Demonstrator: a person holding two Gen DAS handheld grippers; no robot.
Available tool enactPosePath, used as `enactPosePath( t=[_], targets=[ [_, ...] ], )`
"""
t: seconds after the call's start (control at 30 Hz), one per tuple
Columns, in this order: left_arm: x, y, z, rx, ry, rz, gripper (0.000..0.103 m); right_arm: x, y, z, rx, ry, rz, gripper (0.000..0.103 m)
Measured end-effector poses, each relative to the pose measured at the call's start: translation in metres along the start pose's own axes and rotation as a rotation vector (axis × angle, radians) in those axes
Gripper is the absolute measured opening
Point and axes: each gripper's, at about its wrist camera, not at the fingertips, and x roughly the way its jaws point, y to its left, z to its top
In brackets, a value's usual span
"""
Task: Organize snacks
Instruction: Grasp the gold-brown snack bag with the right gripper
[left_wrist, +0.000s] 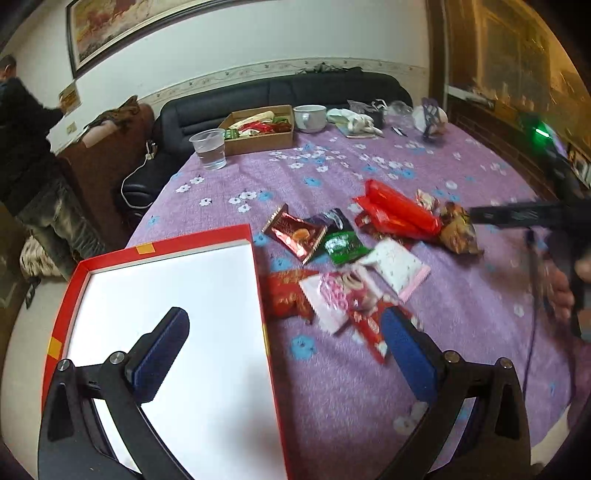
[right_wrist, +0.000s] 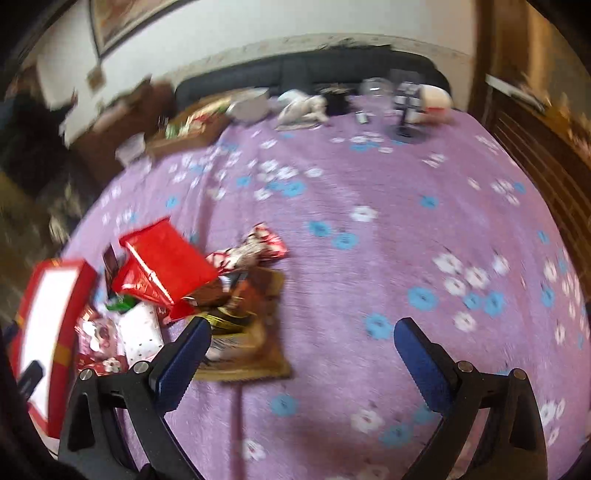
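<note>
Both grippers hang with jaws wide apart and empty, the left gripper (left_wrist: 284, 354) over the red box's (left_wrist: 258, 280) right rim at the table's (left_wrist: 461, 332) near-left edge, the right gripper (right_wrist: 303, 354) just beside the snacks (right_wrist: 177, 280) heaped next to that box.

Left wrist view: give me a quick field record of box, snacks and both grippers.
box: red box, white inside, no snacks in it
snacks: loose packets on purple cloth, right of box
left gripper: open, holding nothing, one finger above box
right gripper: open, holding nothing, near brown packet
</note>
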Motion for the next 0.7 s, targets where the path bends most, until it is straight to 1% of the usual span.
enactPosePath(
  t=[0.07,0.17,0.2,0.23,0.27,0.3,0.33,0.4,0.43,0.5,0.57,0.63,0.67,0.7],
  targets=[
    [0.000,-0.006,-0.005,0.053,0.004,-0.001,0.103,0.016,0.018,0.003,-0.038,0.034,-0.024,0.100],
    [-0.001,-0.013,-0.008,0.107,0.003,-0.013,0.103,0.029,0.028,0.004,-0.019,0.052,0.013,0.097],
    [-0.001,-0.013,-0.007,0.114,0.004,-0.018,0.103,0.033,0.030,0.005,-0.011,0.052,0.020,0.095],
    [-0.001,-0.016,-0.005,0.124,0.005,-0.028,0.103,0.042,0.030,0.001,-0.014,0.069,0.045,0.093],
    [-0.001,-0.018,-0.004,0.133,0.004,-0.039,0.103,0.042,0.030,0.001,-0.014,0.069,0.045,0.089],
    [0.000,-0.021,-0.002,0.143,0.003,-0.052,0.103,0.054,0.027,-0.003,0.025,0.095,0.143,0.079],
    [0.002,-0.026,0.001,0.154,0.011,-0.065,0.103,0.054,0.027,-0.003,0.025,0.095,0.143,0.076],
    [0.008,-0.035,0.003,0.166,0.033,-0.084,0.103,0.051,0.025,-0.005,0.022,0.055,0.170,0.063],
    [0.013,-0.040,0.005,0.166,0.048,-0.092,0.103,0.050,0.023,-0.007,0.022,0.052,0.193,0.061],
    [0.023,-0.050,0.006,0.156,0.087,-0.106,0.103,0.048,0.019,-0.009,0.024,0.039,0.246,0.059],
    [0.032,-0.057,0.006,0.139,0.112,-0.109,0.103,0.048,0.010,-0.011,0.039,0.038,0.318,0.054],
    [0.042,-0.058,0.004,0.101,0.139,-0.098,0.103,0.046,-0.001,-0.008,0.095,0.046,0.407,0.050],
    [0.044,-0.057,0.004,0.076,0.150,-0.103,0.102,0.044,-0.005,-0.007,0.113,0.042,0.450,0.050],
    [0.047,-0.054,0.003,0.040,0.162,-0.124,0.097,0.040,-0.005,-0.002,0.120,0.017,0.483,0.050]
  ],
)
